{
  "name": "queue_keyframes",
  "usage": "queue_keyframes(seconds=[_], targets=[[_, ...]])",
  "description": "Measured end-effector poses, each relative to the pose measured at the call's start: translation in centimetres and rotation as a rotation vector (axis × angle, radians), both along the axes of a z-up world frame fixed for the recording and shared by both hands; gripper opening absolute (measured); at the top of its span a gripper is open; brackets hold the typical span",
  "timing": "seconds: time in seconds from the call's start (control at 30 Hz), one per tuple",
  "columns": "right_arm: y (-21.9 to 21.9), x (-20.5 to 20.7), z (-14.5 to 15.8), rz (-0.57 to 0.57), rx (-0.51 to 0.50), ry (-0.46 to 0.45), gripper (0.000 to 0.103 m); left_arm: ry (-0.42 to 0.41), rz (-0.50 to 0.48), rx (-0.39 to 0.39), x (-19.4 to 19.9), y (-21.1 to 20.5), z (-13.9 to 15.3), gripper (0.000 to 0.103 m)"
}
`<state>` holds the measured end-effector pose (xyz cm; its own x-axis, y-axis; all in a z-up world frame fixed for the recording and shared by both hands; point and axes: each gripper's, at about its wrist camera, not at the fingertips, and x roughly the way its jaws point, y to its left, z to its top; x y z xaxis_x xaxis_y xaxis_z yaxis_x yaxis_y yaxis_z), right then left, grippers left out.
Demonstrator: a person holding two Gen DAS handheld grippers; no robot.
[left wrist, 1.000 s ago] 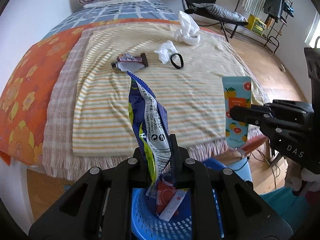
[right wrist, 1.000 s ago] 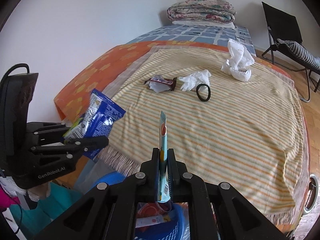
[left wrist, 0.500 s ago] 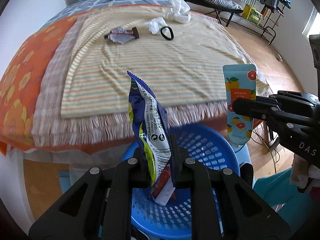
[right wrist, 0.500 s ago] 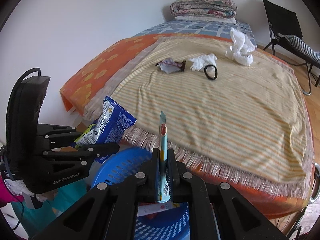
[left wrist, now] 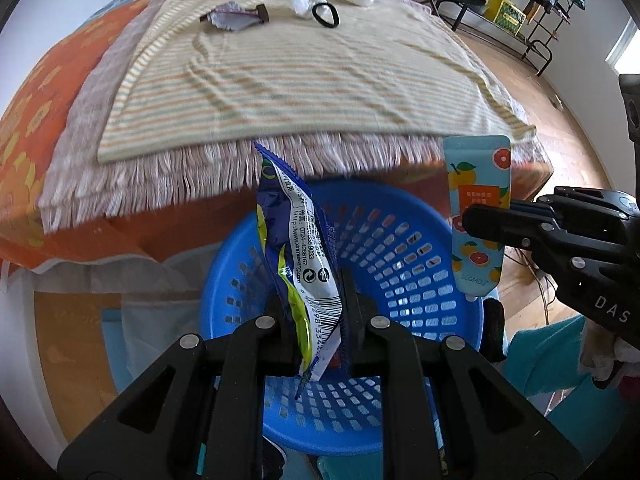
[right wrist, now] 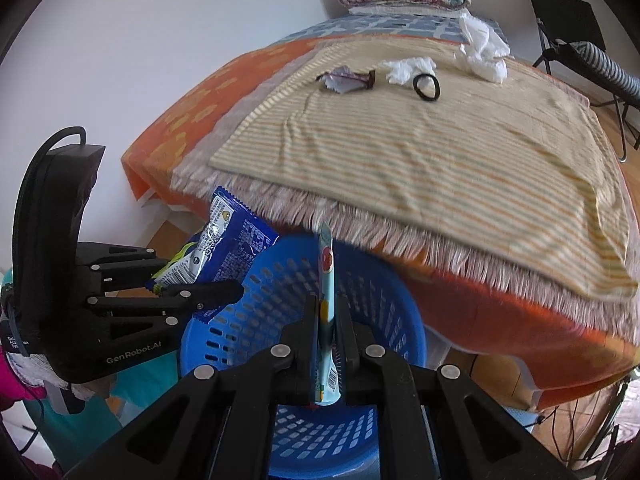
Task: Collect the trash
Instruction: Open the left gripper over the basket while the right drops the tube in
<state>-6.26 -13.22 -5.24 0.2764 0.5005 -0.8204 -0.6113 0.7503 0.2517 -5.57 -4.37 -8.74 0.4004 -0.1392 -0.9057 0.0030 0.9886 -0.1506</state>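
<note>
bed [left wrist: 280, 92]: fills the upper half of both wrist views, under a striped yellow blanket [right wrist: 460, 152] with a fringed edge; one of each.
basket [left wrist: 400, 248]: one blue perforated basket, lower centre of both views, directly below the two grippers and just in front of the bed's fringe; its mouth faces up toward them.
key relation: both held items hang over the basket's opening, long axes roughly upright, so release should drop them straight in. Judged from the left wrist view, the left gripper sits over the middle, the right one nearer the right rim.
left gripper [left wrist: 316, 308]: jaws clamped on one blue snack wrapper [left wrist: 296, 256], lower centre of the frame, wrapper standing up out of the jaws.
right gripper [right wrist: 328, 340]: jaws pressed together on one flat fruit-printed tube [left wrist: 478, 208], seen edge-on in its own view and face-on at the right of the left view.
trash on the bed: one torn brown wrapper [right wrist: 348, 80], one small crumpled tissue [right wrist: 408, 69], one larger white wad [right wrist: 482, 50], all near the top of the frame, well apart from the basket.
hair tie [right wrist: 426, 87]: one black loop, touching the small tissue.
</note>
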Motion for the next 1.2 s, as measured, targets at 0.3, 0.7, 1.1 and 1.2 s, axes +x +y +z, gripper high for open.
queue_keyframes(seconds=[0.3,0.7,1.1,1.2], targets=[[-0.3,-0.8,-1.5,-0.003,-0.011,0.037,0.005,0.038,0.003,-0.01,-1.1,-0.1,-1.4,0.013],[-0.9,-0.6,-2.2,-0.034,-0.01,0.063,0.024,0.069,0.009,-0.024,-0.9,0.0,-2.1,0.021],[-1.0,-0.3,-1.8,-0.058,-0.022,0.041,0.057,0.063,0.029,-0.02,-0.8,0.5,-2.1,0.048],[-1.0,-0.3,-1.6,-0.063,-0.032,0.022,0.069,0.062,0.03,-0.02,-0.8,0.5,-2.1,0.048]])
